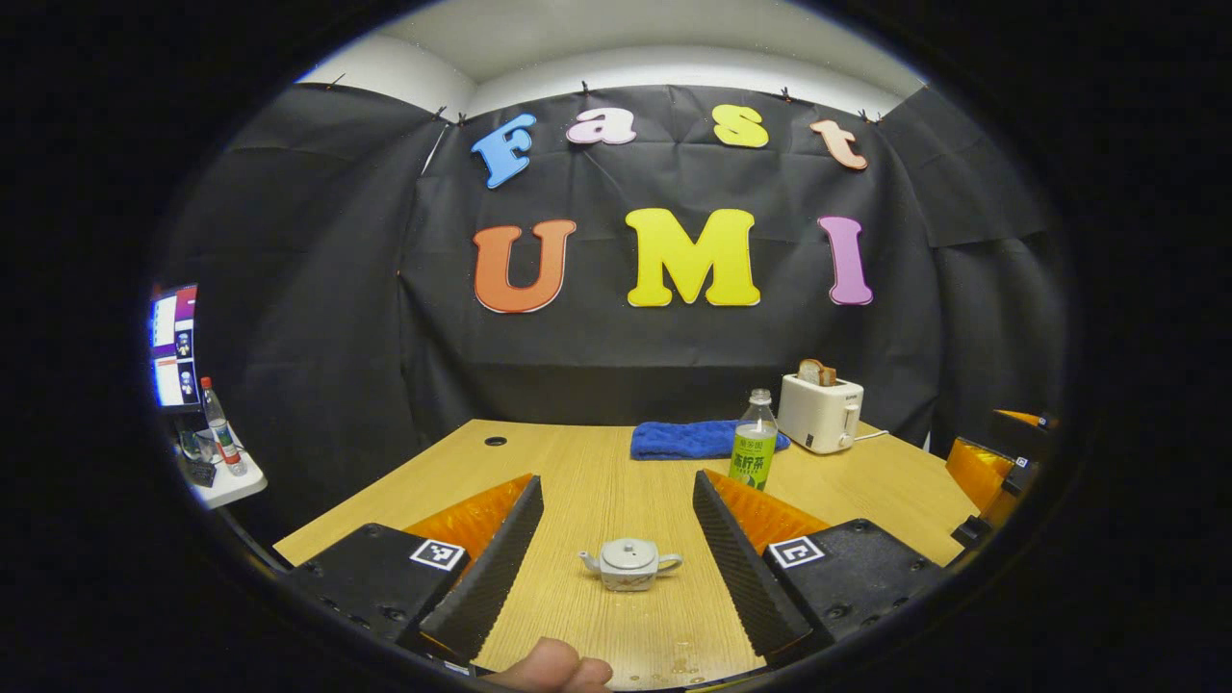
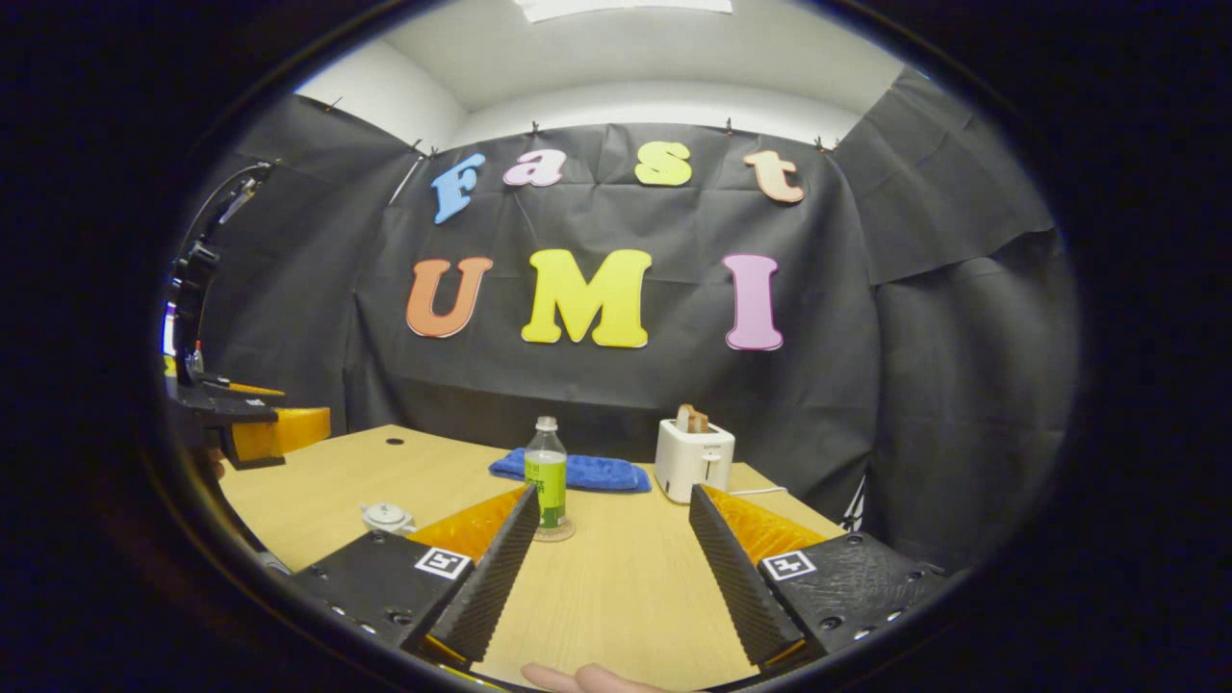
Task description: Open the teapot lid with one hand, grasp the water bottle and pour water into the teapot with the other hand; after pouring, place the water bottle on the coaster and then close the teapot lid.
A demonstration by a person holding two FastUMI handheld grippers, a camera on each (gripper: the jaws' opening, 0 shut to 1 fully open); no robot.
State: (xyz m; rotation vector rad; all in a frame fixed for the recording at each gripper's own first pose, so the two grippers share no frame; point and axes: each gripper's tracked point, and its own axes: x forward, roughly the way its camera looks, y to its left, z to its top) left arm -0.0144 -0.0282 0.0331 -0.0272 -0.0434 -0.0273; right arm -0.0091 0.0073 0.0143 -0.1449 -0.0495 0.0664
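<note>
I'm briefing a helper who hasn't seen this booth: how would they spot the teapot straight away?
Start at the wooden table. At its far edge sit a white toaster and a blue cloth, with a green-labelled water bottle just in front. The teapot stands alone nearer the front: small, squat, pale, lid on, with spout and handle, far lower than the bottle.

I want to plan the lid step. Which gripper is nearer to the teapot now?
Left. The teapot stands on the table between the open fingers of the left gripper, just ahead. In the right gripper view the teapot sits off to the left of the right gripper, farther away.
</note>
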